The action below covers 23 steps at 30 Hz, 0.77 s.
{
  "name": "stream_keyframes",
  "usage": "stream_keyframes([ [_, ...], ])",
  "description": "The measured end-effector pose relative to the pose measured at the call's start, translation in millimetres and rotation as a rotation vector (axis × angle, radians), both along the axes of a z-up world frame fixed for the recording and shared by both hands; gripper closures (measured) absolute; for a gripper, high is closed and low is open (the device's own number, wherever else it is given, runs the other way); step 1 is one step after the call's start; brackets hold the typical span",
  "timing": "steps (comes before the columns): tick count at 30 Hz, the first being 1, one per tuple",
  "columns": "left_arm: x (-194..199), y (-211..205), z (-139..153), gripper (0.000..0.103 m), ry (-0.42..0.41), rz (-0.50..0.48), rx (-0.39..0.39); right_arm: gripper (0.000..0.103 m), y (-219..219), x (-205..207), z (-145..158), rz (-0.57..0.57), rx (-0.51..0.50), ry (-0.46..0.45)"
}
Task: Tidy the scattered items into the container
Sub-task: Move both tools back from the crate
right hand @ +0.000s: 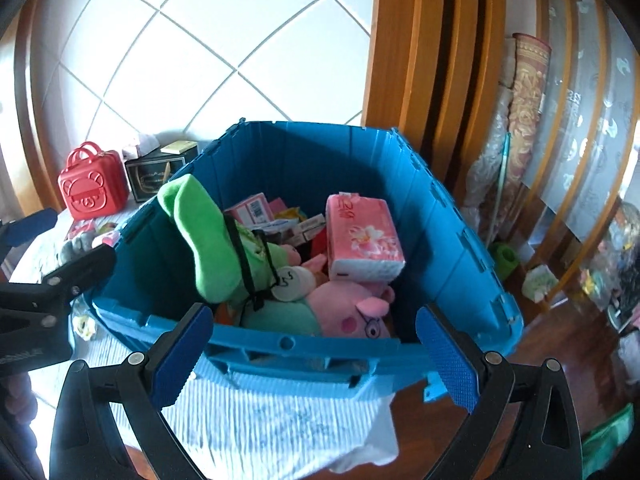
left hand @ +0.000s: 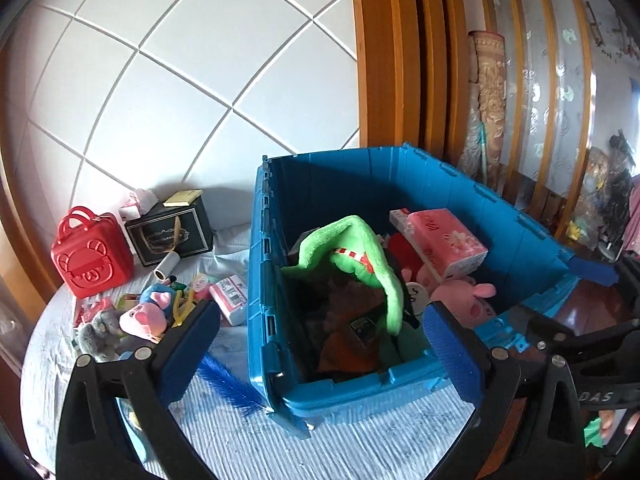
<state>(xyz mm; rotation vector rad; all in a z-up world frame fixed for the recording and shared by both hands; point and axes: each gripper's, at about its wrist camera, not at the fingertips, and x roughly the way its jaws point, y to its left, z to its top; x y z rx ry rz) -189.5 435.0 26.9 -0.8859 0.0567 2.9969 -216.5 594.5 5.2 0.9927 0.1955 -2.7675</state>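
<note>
A blue plastic crate (left hand: 256, 264) stands on a pale striped cloth, its lid off. Inside lie a green plush (left hand: 360, 248), a pink tissue pack (left hand: 444, 240) and a pink pig plush (left hand: 464, 296). My left gripper (left hand: 320, 316) hangs open and empty above the crate's near corner. In the right wrist view the same crate (right hand: 280, 344) holds the green plush (right hand: 204, 240), tissue pack (right hand: 364, 236) and pig plush (right hand: 348, 312). My right gripper (right hand: 314, 320) stands open above the near rim, with nothing between its pads.
Left of the crate lie a red case (left hand: 90, 252), a black box (left hand: 170, 232), a small pig plush (left hand: 148, 312), a grey plush (left hand: 98, 332), a tissue pack (left hand: 230, 298), a white roll (left hand: 166, 266) and a blue brush (left hand: 224, 380). A wooden door frame (left hand: 384, 60) rises behind.
</note>
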Motion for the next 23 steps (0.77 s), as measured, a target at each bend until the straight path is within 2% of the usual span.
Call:
stream_keyframes([
  [9, 26, -17, 6, 0.0, 0.0, 0.01, 0.048, 0.0, -16, 36, 9, -0.001, -0.015, 0.021],
  [23, 56, -11, 6, 0.0, 0.017, 0.001, 0.037, 0.0, -9, 66, 12, -0.044, -0.045, 0.026],
])
